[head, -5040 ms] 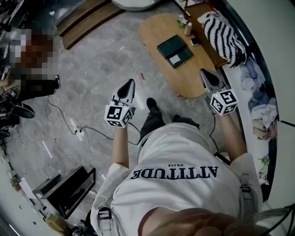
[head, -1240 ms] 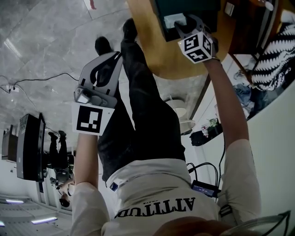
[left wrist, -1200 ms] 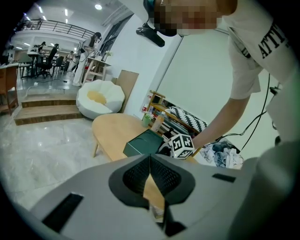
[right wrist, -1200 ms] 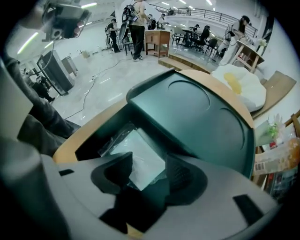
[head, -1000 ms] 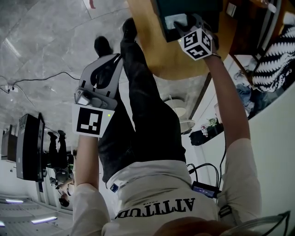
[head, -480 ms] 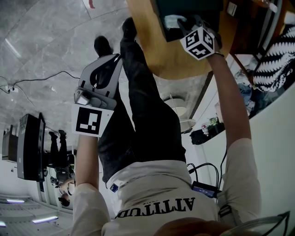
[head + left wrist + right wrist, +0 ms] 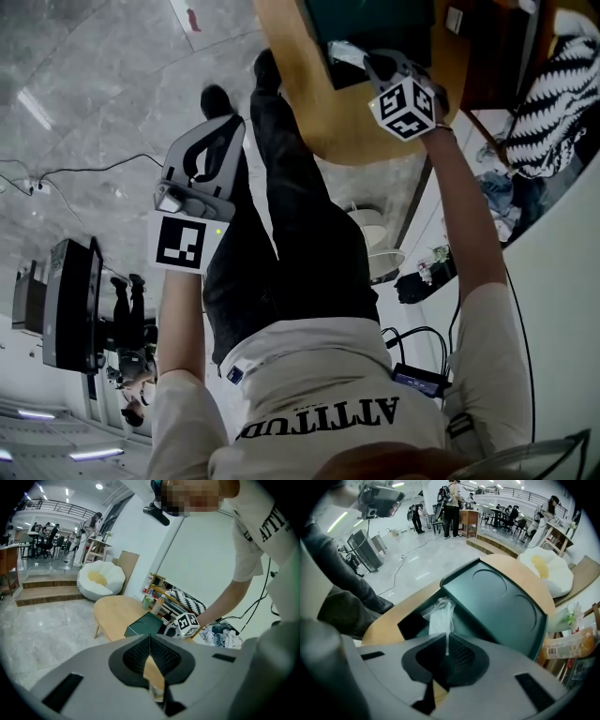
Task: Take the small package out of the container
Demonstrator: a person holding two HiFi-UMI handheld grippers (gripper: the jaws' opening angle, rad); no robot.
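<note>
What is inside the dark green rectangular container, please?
The container's open end shows only shadow behind the clear plastic package pinched in the right gripper. The green lid hides the rest.

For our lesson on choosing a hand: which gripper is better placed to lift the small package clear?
Right: the right gripper has just closed on the clear package above the green container; the left gripper hangs empty over the floor.

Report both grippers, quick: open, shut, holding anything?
Left gripper: shut, empty.
Right gripper: jaws just closed, shut on the small package.
</note>
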